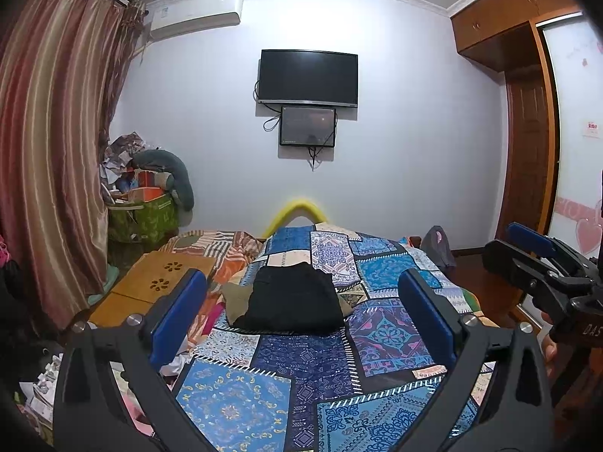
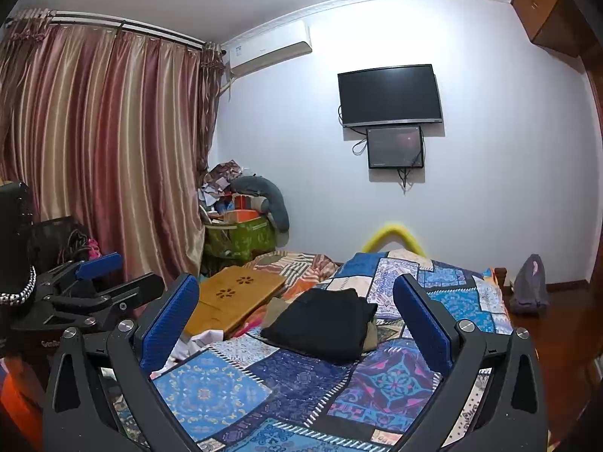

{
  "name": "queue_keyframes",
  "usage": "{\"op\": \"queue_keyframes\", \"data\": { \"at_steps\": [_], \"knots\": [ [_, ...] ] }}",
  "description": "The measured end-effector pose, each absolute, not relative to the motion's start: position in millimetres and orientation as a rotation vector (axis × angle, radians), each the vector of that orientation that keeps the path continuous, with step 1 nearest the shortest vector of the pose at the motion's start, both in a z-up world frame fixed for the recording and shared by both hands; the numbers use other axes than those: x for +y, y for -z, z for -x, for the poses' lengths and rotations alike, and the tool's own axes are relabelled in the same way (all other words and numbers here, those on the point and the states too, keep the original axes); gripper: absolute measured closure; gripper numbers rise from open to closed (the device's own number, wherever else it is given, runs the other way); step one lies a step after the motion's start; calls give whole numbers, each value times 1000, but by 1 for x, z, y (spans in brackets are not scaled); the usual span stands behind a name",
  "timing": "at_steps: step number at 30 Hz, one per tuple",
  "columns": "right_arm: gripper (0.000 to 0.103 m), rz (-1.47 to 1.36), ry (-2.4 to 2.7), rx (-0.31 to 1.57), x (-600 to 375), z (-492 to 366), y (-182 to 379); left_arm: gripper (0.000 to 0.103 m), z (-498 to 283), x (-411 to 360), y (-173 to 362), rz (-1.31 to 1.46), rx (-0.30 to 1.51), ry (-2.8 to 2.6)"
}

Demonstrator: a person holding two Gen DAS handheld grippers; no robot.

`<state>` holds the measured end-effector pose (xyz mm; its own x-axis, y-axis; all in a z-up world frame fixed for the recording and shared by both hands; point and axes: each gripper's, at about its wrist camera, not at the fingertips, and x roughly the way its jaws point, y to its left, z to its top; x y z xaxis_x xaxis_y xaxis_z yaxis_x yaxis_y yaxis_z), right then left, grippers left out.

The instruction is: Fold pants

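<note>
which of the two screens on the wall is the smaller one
The lower screen, hanging just under the bigger black TV, is the smaller one, with cables dangling below it.

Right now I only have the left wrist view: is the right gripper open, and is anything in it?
Observer: The right gripper is wide open, with nothing between its pads.
Operator: Where are the pants from it?
Observer: The black pants lie folded on the bed, ahead of its tips and untouched.
Operator: Anything to my left that I'm missing?
Observer: A black studded bag stands at the far left, beyond the left gripper.
</note>
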<state>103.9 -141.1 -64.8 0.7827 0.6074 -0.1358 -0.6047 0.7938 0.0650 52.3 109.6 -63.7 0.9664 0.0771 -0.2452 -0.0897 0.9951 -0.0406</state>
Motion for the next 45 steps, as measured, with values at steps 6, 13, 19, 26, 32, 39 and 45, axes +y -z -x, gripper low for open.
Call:
{"op": "queue_keyframes", "data": {
  "at_steps": [6, 13, 19, 26, 32, 39, 45],
  "knots": [
    [0, -18, -653, 157, -141, -104, 63, 0, -52, 109, 64, 43, 249, -90],
    [0, -18, -650, 160, -141, -103, 62, 0, -54, 111, 65, 51, 257, -88],
    [0, -21, -644, 164, -143, -104, 61, 0, -54, 110, 65, 52, 252, -84],
    [0, -20, -643, 164, -144, -104, 63, 0, -53, 107, 65, 48, 245, -77],
    [0, -23, -641, 168, -143, -105, 62, 0, -54, 107, 66, 52, 250, -66],
    [0, -25, -640, 166, -144, -104, 62, 0, -56, 109, 67, 75, 269, -43],
    [0, -29, -638, 172, -143, -105, 62, 0, -57, 109, 66, 73, 269, -45]
  ]
}}
